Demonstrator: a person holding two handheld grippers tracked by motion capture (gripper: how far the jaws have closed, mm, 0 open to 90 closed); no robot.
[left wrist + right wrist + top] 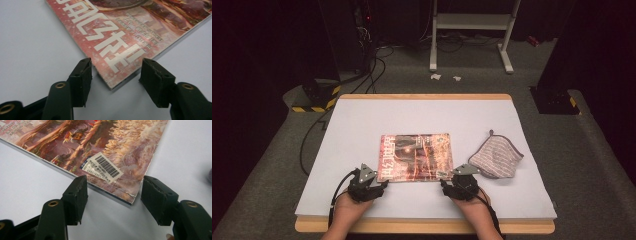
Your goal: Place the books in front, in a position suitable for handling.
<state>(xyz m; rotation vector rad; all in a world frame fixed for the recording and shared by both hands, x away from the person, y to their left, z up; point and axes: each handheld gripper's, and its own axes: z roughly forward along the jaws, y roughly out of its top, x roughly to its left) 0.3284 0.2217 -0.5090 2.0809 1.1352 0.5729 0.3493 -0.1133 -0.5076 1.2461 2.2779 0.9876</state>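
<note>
Our left tongs and right tongs sit low over the tabletop, one at each near corner of the magazine, and both stand open with nothing pinched between them. In the left gripper view the magazine's near left corner pokes into the gap between the two black pads, which stand clear of it on either side. In the right gripper view the near right corner, just below the barcode sticker, lies in the gap in the same way, untouched.

The magazine lies flat near the middle of the tabletop, its long axis running left to right across us and its near long edge facing our hands. So the thing we want lies straight ahead of both tongs, and each hand is equally near its own corner; neither has the advantage. We judge that the next move turns on this: each pair of tongs would have to slide a little forward and get one pad under the cover edge, since the magazine rests flush on the surface.

The striped cloth lies to the right, apart from the magazine.
</note>
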